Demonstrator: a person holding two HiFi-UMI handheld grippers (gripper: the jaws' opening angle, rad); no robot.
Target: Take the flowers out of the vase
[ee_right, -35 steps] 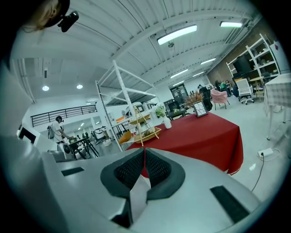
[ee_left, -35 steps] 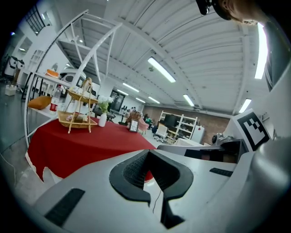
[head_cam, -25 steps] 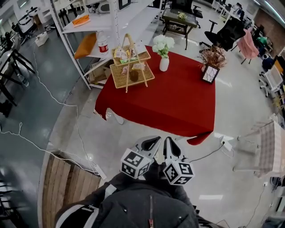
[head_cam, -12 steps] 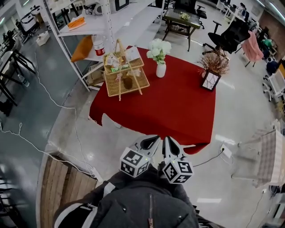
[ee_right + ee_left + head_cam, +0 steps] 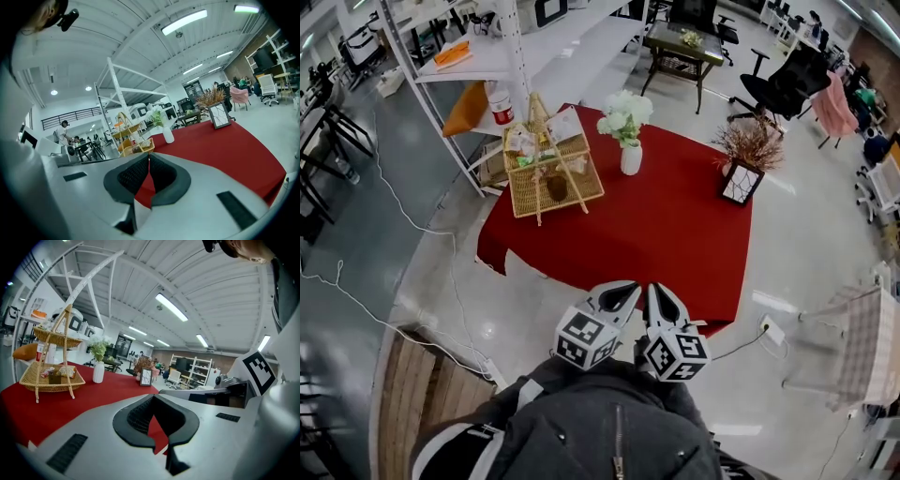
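While held side by side at bottom centre of the head view, well short of the table: left gripper (image 5: 617, 298) and right gripper (image 5: 663, 305). Both with jaws pressed together at the tips, nothing between them, as read in each gripper view. Must open before any grasp.

Task's thing: bunch of white flowers with green leaves (image 5: 623, 112), upright in a small white ceramic vase (image 5: 631, 157). Upper centre of the head view, toward the far side of the red cloth-covered table (image 5: 675, 230), just right of the two-tier wicker basket stand (image 5: 546, 173). Extraction not yet begun.

Handling, judged only:
- Probably light. Blooms soft and easily crushed, so not to be pinched at the heads.
- Best hold low on the gathered stems, just above the vase mouth, then a straight pull upward.
- Vase narrow, glazed, likely slippery and fragile. Apt to tip or rise with the stems, so worth steadying at the body with the other gripper.
- Real or artificial: cannot tell.

Surface: red cloth hanging loose over the edges, apt to slide or wrinkle under a dragged vase. At right of the cloth, a small dark-framed picture (image 5: 739, 183) beside a dried brown sprig arrangement (image 5: 752, 145).

Room: glossy grey floor (image 5: 441, 272), white cables (image 5: 389, 323) trailing at left, white metal shelving rack (image 5: 520, 56) at upper left, black office chair (image 5: 787, 80) at upper right.
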